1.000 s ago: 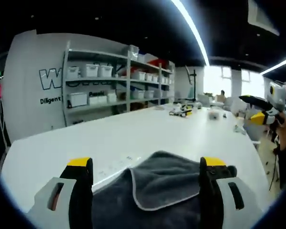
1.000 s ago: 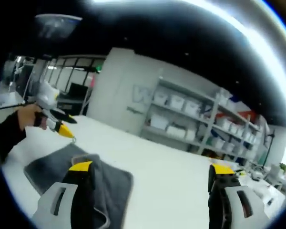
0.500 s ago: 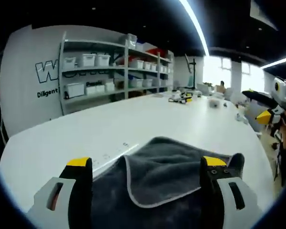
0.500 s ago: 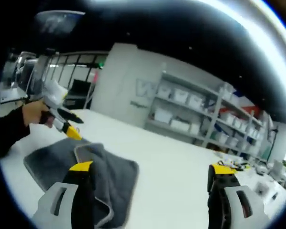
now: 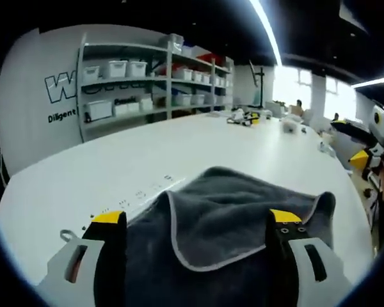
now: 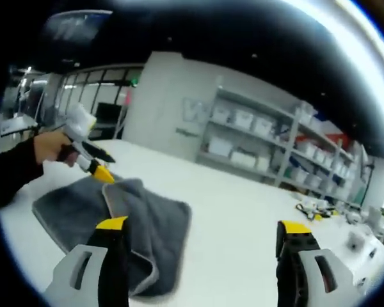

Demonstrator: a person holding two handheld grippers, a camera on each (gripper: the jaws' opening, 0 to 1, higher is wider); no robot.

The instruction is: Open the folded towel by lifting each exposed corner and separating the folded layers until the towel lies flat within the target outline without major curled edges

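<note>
A dark grey towel with pale edging lies folded on the white table; one layer's curved edge crosses its top. My left gripper hangs open just above the towel's near part, nothing between its jaws. In the right gripper view the towel lies at the left, and the left gripper, held by a hand, hovers over its far edge. My right gripper stands open beside the towel's right edge, over bare table. In the left gripper view the right gripper sits off the table's right edge.
Small printed marks run along the table by the towel's left side. Shelves with white bins line the back wall. Small objects lie at the table's far end. A person's sleeve shows at the left.
My left gripper has come down and forward, so the towel looks bigger and closer. The right gripper view has tipped down onto the table. Both grippers stay open.
</note>
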